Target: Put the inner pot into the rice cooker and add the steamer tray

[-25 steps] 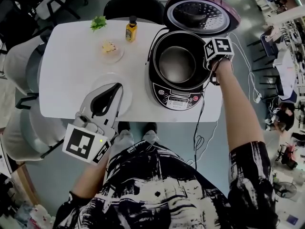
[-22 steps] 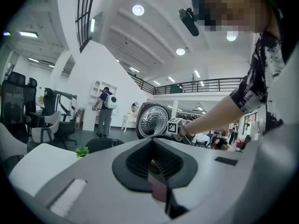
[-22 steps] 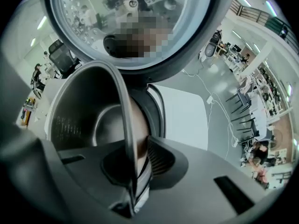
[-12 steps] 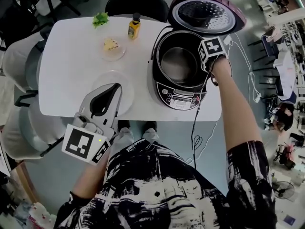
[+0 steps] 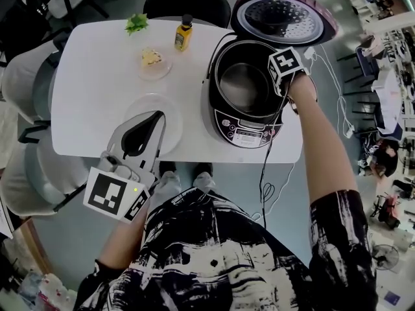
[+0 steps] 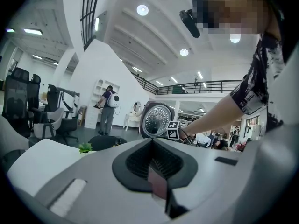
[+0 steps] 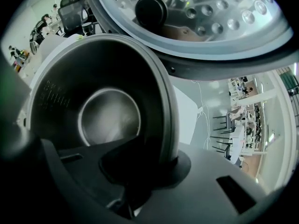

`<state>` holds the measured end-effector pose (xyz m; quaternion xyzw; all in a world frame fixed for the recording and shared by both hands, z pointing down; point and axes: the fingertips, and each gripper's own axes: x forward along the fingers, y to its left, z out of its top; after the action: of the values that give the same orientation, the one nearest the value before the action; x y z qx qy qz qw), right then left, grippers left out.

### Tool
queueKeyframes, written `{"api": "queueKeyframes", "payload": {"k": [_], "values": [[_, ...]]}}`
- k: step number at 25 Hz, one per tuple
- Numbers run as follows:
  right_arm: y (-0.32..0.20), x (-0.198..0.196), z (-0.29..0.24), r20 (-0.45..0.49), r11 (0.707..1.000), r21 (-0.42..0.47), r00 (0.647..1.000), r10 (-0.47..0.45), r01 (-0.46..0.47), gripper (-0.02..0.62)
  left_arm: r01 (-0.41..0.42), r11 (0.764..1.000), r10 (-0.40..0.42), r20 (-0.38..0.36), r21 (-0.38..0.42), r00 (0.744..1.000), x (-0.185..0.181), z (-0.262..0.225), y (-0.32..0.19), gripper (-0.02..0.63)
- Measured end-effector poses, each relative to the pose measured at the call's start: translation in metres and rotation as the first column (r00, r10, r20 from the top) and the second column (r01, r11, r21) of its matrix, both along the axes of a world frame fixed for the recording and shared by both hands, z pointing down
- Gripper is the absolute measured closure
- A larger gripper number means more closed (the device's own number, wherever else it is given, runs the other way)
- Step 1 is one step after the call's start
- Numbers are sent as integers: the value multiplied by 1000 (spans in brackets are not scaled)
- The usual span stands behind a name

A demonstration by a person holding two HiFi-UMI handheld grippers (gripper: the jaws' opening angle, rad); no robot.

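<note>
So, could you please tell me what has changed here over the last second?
The right gripper has rolled and leaned in over the right rim of the inner pot. Its jaws are opening with that rim between them. The inner pot sits in the rice cooker as before, the lid stays up, and the left gripper stays shut over the clear tray.

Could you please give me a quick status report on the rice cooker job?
Right gripper on rim of inner pot, jaws opening. Left gripper shut, empty, by clear round tray on table. Pot seated in rice cooker, lid up. Nothing else in the way.
</note>
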<state>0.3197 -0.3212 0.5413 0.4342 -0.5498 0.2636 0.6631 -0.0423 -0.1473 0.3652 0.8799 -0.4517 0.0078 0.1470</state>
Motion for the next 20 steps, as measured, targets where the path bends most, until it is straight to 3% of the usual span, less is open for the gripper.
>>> {"api": "queueKeyframes", "payload": {"k": [9,20], "values": [[6,0,-4,-15,999,-37,999,-38,37,541,-4,1000,4,-7,2,1000,1,-2,0,601],[15,-2,-10,66,1000,-20,998,-5,6,541,-31,999,31,-7,17,999,9,-11,0,601]]}}
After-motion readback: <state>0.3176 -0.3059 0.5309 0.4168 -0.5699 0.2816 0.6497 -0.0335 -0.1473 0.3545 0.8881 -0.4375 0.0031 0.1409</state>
